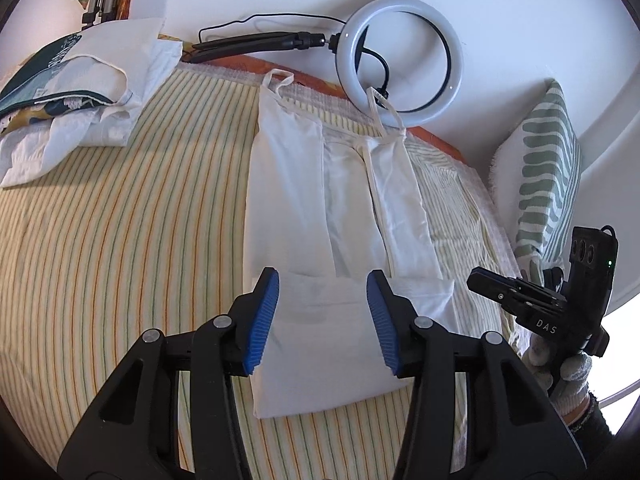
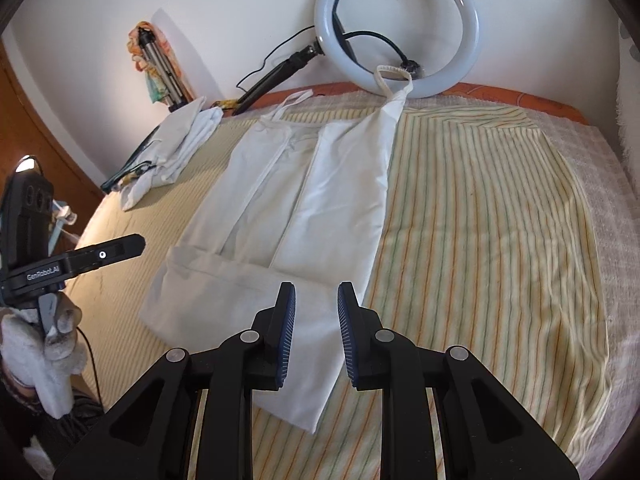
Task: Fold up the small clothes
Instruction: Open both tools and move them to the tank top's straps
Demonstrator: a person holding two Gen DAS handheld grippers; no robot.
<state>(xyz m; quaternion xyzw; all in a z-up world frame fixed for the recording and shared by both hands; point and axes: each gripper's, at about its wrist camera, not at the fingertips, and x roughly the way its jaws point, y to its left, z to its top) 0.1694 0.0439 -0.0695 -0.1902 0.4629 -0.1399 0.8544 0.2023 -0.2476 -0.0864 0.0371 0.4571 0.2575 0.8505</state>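
A white wall (image 2: 200,8) backs a bed covered by a sheet (image 1: 100,248) striped in yellow, green and orange. An orange mattress edge (image 2: 520,100) shows along the wall, and a quilted white cover (image 2: 600,200) lies under the sheet on the right. A wooden panel (image 2: 24,128) stands at the far left of the right wrist view.

A white garment (image 1: 296,184) with two shoulder straps lies flat in the middle of the bed, both long sides folded inward and its near end folded up over itself. A pile (image 1: 80,92) of other clothes sits on the bed's far left corner. A cushion (image 1: 548,160) with green wavy stripes leans at the right.

A ring light (image 2: 396,24) leans against the wall at the head of the bed, touching one strap, its black stand (image 1: 256,42) lying beside it. A tripod (image 2: 160,64) draped with patterned cloth stands in the corner.

The left gripper (image 1: 323,320) hangs over the folded near end, its blue pads wide apart and holding nothing. The right gripper (image 2: 316,332) hangs over the garment's near right edge, its pads narrowly apart, also holding nothing. Each is held in a gloved hand (image 2: 40,344).
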